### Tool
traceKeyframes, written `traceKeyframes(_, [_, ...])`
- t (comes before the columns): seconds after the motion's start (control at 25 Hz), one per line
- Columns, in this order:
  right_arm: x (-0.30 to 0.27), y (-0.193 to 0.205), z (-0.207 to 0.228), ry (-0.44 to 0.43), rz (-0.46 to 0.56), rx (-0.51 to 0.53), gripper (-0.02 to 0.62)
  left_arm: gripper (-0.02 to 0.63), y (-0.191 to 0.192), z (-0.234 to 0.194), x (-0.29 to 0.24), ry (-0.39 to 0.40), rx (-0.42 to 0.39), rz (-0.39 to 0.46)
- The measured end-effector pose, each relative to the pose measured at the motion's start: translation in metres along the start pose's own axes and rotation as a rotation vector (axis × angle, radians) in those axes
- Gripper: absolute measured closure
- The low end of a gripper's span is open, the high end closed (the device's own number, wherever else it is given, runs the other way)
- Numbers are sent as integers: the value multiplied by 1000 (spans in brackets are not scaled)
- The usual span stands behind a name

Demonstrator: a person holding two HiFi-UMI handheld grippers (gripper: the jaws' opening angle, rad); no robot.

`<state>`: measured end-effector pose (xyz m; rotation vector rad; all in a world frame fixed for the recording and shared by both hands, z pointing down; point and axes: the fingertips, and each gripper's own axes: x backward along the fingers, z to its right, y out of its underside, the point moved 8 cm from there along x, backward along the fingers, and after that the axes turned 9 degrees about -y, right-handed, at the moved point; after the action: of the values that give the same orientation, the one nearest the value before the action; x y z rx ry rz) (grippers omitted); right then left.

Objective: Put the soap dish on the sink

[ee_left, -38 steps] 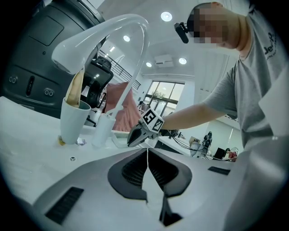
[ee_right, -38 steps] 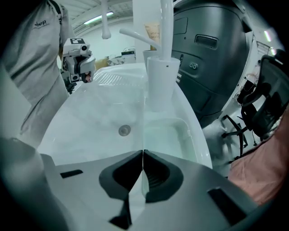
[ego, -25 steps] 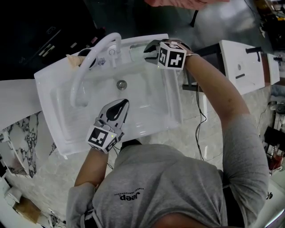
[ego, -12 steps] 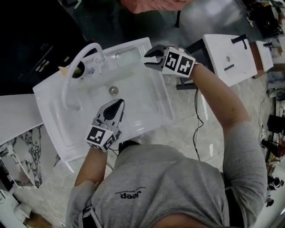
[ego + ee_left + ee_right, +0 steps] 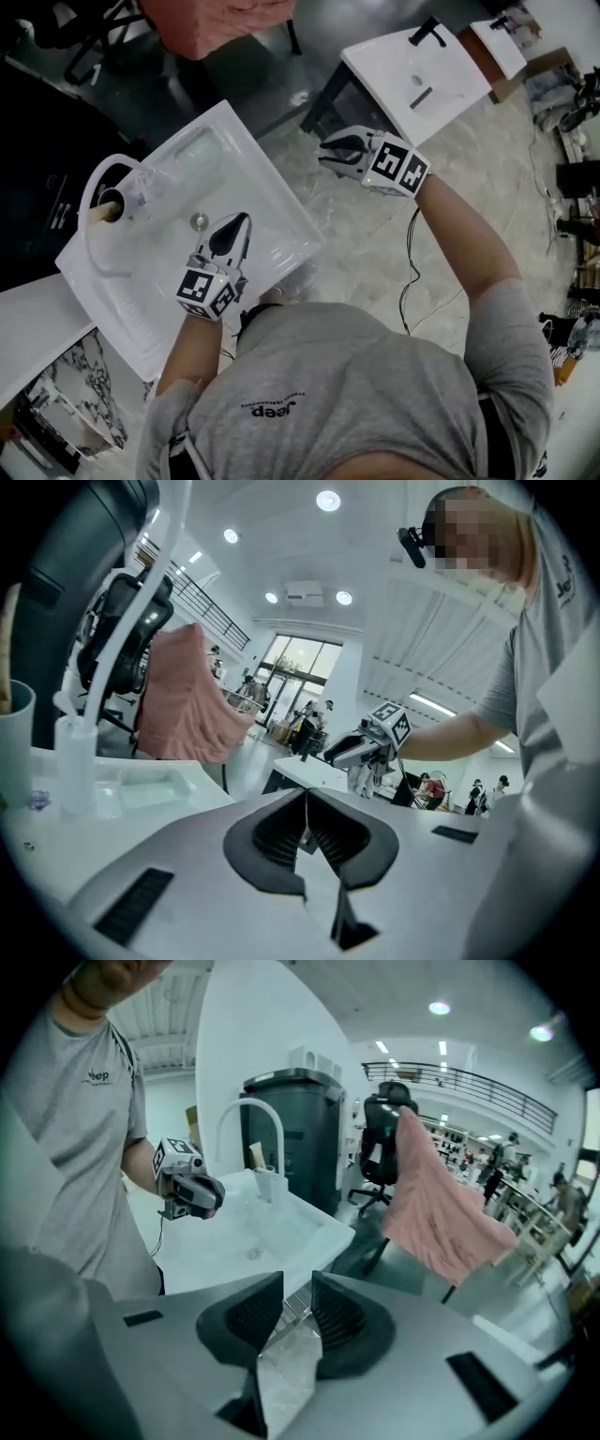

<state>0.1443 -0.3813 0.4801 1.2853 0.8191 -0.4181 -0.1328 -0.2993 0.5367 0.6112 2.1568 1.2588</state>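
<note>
The clear soap dish point(image 5: 194, 147) lies on the back ledge of the white sink point(image 5: 272, 202), and it also shows in the left gripper view as a shallow clear soap dish point(image 5: 148, 790). My right gripper point(image 5: 328, 155) is off the sink, over the marble floor to its right. Its jaws point(image 5: 297, 1312) are a little apart and closing, with nothing between them. My left gripper point(image 5: 234, 225) hovers over the basin near the drain point(image 5: 199, 222), and its jaws point(image 5: 305, 822) meet on nothing.
A curved white faucet point(image 5: 94, 202) and a cup point(image 5: 108, 208) stand at the sink's back left. A second white sink point(image 5: 412, 66) is at top right. A pink cloth point(image 5: 216, 19) hangs on a chair beyond. A black cable point(image 5: 410, 272) trails on the floor.
My right gripper has drawn away from the sink's back ledge, rightward and up, leaving the soap dish there. The left gripper shifted slightly over the basin. The view swung, so the sink now sits further left.
</note>
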Motion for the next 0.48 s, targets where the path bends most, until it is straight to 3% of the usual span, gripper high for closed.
traceKeyframes(0.28, [119, 84, -59, 244, 124, -223, 454, 586, -11, 74, -61, 195, -59, -51])
traceKeyframes(0.48, [199, 143, -132, 452, 217, -392, 465, 586, -13, 142, -95, 349, -108, -93])
